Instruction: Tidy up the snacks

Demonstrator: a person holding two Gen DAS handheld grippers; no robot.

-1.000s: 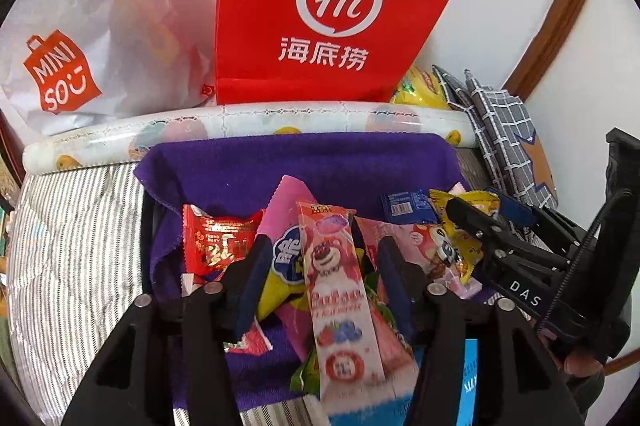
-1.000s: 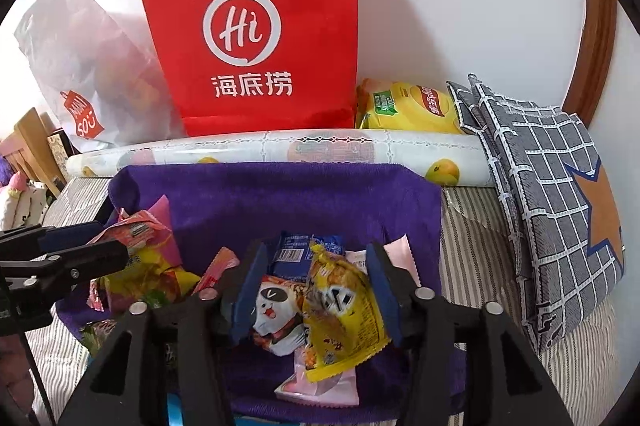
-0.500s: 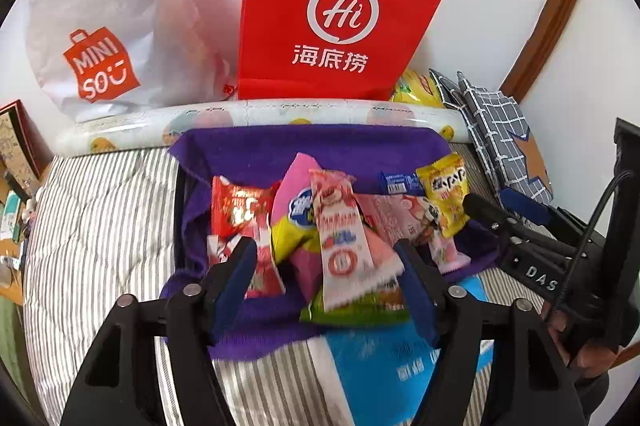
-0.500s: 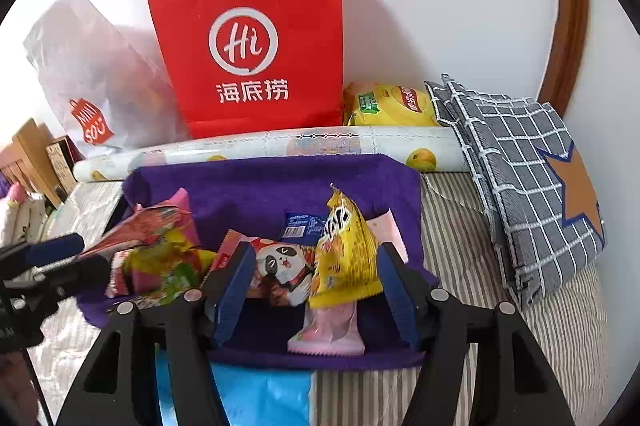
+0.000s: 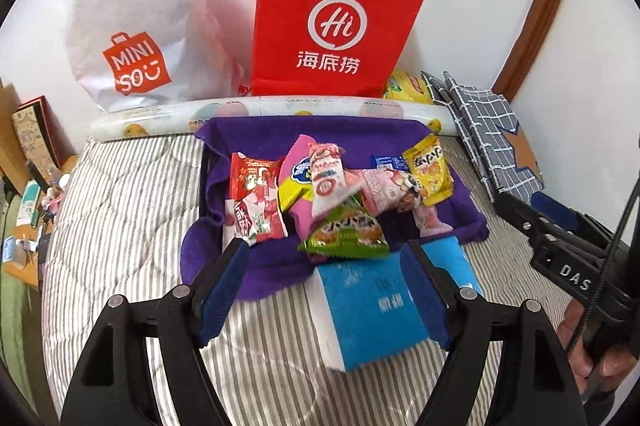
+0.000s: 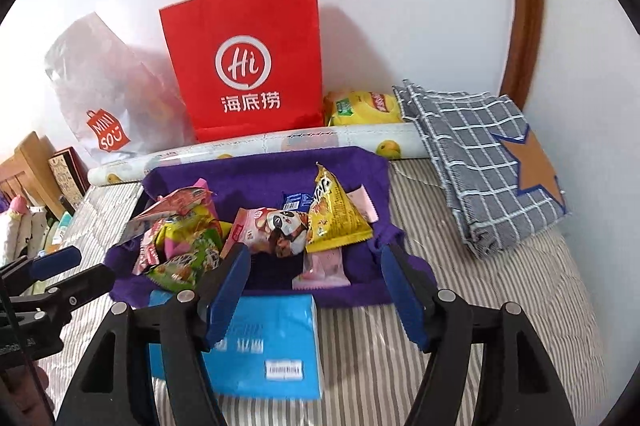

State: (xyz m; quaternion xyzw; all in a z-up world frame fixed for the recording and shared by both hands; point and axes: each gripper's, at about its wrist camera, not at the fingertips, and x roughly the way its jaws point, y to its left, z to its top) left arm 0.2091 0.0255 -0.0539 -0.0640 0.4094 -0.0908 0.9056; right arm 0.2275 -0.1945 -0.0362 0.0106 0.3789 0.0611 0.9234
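Note:
Several snack packets lie in a pile in a purple cloth-lined tray [image 5: 260, 129] [image 6: 256, 177] on a striped bed. Among them are a red packet [image 5: 252, 181], a green packet [image 5: 346, 230] [image 6: 188, 258], a yellow packet [image 5: 430, 169] [image 6: 334, 218] and a panda packet [image 6: 280, 230]. My left gripper [image 5: 326, 290] is open and empty, held back in front of the tray. My right gripper [image 6: 316, 290] is open and empty too, also short of the tray. Each gripper shows at the edge of the other's view.
A blue tissue pack [image 5: 380, 306] [image 6: 272, 346] lies in front of the tray. A red paper bag [image 5: 332, 21] [image 6: 248, 65] and a white Miniso bag [image 5: 132, 25] stand against the wall behind a rolled sheet [image 5: 280, 105]. A folded checked cloth [image 6: 480, 161] lies right.
Both grippers have pulled back and up from the snack pile, so the tray looks smaller and the blue tissue pack has come into view. Both stay open and empty.

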